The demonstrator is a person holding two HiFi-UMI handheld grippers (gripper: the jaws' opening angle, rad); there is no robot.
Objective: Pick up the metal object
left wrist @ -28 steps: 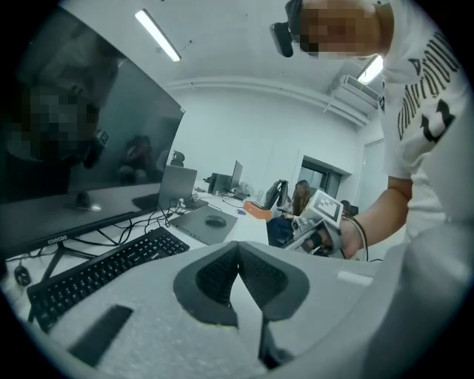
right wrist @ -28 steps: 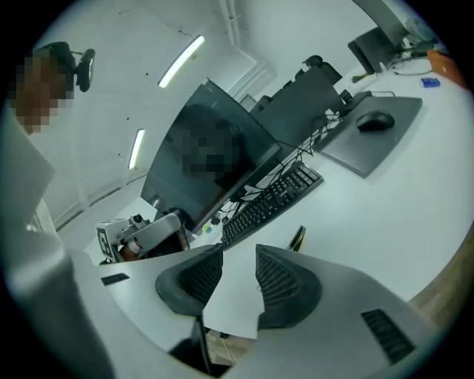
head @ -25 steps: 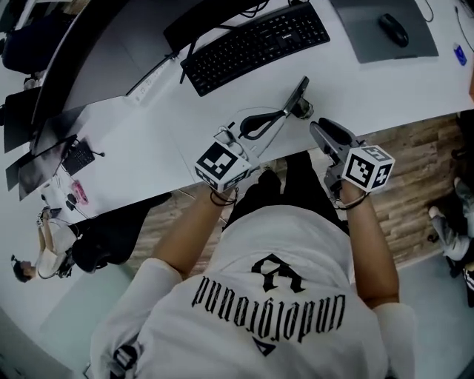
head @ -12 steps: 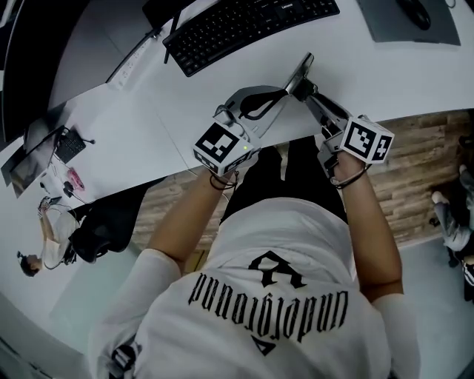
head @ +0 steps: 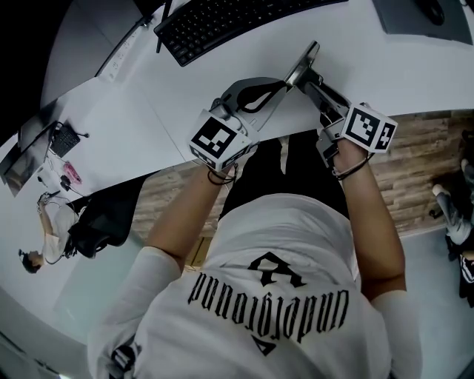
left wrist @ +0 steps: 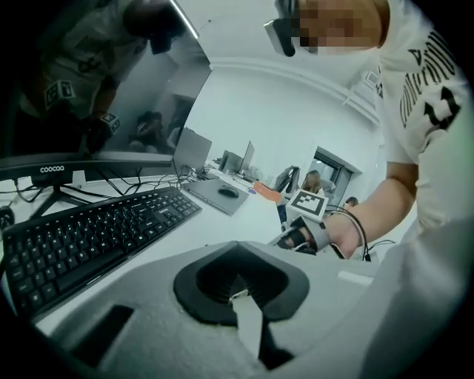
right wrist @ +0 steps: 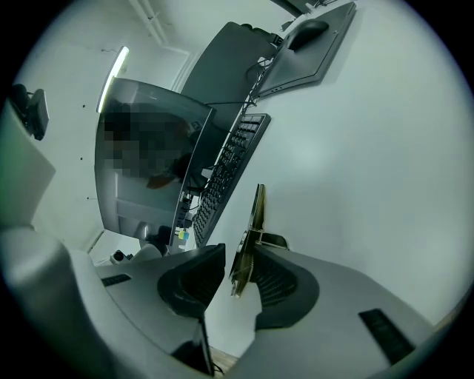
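The metal object [head: 305, 58] is a thin flat strip lying on the white desk [head: 415, 70] just in front of the keyboard. In the right gripper view the metal object [right wrist: 255, 211] stands edge-on between the jaws, against the right pad, with a small gap to the left pad. My right gripper [head: 311, 76] is open around its near end. My left gripper [head: 284, 84] lies on the desk just left of the strip, jaws together and nothing between them. In the left gripper view my left gripper [left wrist: 238, 297] hides the strip.
A black keyboard [head: 222, 18] lies beyond the strip, and a grey mouse pad [head: 426, 15] with a mouse lies at the far right. A monitor [right wrist: 148, 170] stands behind the keyboard. The desk's front edge [head: 185, 159] runs just under both hands.
Both grippers have moved forward over the desk. The right gripper, which was back from the strip, now has its jaws on either side of it.
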